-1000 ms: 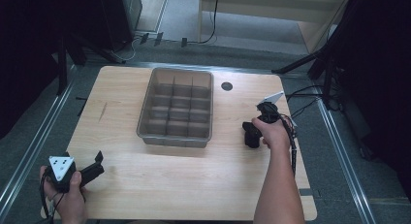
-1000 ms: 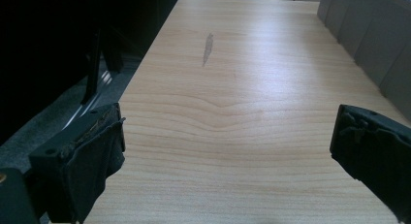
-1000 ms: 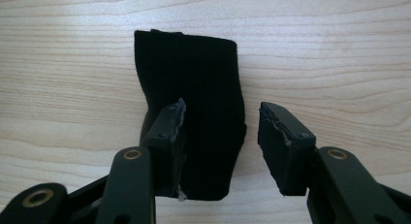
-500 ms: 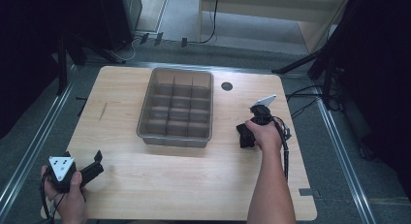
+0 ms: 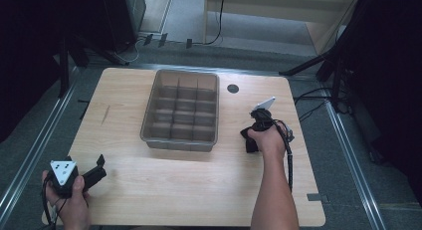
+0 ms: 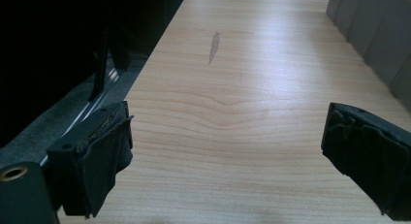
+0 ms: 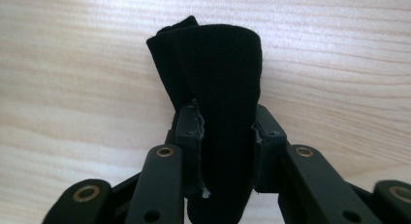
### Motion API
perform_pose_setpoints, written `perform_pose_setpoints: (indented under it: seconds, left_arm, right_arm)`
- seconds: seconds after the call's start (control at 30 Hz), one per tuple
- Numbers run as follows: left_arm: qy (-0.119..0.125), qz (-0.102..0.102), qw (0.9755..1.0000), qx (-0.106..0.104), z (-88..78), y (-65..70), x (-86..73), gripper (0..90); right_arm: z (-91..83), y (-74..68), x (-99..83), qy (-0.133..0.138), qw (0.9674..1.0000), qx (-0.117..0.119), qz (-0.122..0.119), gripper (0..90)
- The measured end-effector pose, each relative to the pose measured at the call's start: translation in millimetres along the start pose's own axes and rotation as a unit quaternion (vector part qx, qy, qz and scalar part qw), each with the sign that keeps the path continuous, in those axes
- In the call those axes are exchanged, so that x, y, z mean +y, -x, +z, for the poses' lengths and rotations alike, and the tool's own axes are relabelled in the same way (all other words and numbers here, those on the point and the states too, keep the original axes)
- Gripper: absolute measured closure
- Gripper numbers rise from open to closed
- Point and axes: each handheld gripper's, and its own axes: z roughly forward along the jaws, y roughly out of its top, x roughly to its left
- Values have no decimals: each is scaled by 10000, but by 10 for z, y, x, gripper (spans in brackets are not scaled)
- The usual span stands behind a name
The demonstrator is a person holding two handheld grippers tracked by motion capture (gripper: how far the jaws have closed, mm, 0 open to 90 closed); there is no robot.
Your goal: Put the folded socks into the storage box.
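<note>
Right gripper [image 7: 225, 132] clamped on rolled black cloth [image 7: 218, 73] over wooden surface [image 5: 199, 185], right of grey divided tray [image 5: 181, 110]. Left gripper [image 6: 228, 146] spread apart, empty, near front-left corner.

Both forearms are bare, with no sleeves in sight. The left gripper [image 5: 79, 175] is black, topped by a grey three-cornered plate with dark dots, and a black cable trails from it. Its jaws carry worn black padding. The right gripper [image 7: 225, 136] has black link arms with brass-coloured rivets and small screws; a black cable loops beside the wrist.
</note>
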Motion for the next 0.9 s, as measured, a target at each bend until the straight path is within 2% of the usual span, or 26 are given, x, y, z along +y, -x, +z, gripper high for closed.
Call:
perform_pose_setpoints:
  seconds: [0.1,0.2,0.33,0.5,0.6,0.63,0.73,0.8,0.83,0.9]
  left_arm:
    - [28,27,10000,-12,-2,7,-2,29]
    - [43,21,10000,-33,-9,10,-4,9]
    - [65,9,10000,50,-15,13,-7,7]
    - [60,15,10000,64,-12,20,-7,7]
    - [69,39,9999,72,-13,24,-7,7]
    - [66,54,9999,67,-13,23,-7,7]
    - [62,65,9999,64,-14,23,-7,7]
    - [60,62,9999,62,-11,25,-7,7]
    - [60,64,9999,57,-10,26,-6,7]
    - [56,66,10000,44,-9,25,-6,7]
  right_arm:
    - [-88,1,-1,-11,9996,-88,-252,709]
    - [-224,8,-1,123,9982,26,-589,709]
    - [-409,6,-6,285,9955,22,-906,708]
    - [-596,-71,6,492,9857,-21,-1610,706]
    - [-683,-138,22,548,9760,-124,-2103,705]
    - [-716,-165,29,553,9749,-181,-2147,705]
    - [-822,-225,58,701,9729,-138,-2199,705]
    - [-882,-284,74,772,9684,-145,-2369,704]
    - [-909,-313,82,832,9644,-138,-2506,704]
    - [-962,-384,97,918,9597,-152,-2653,703]
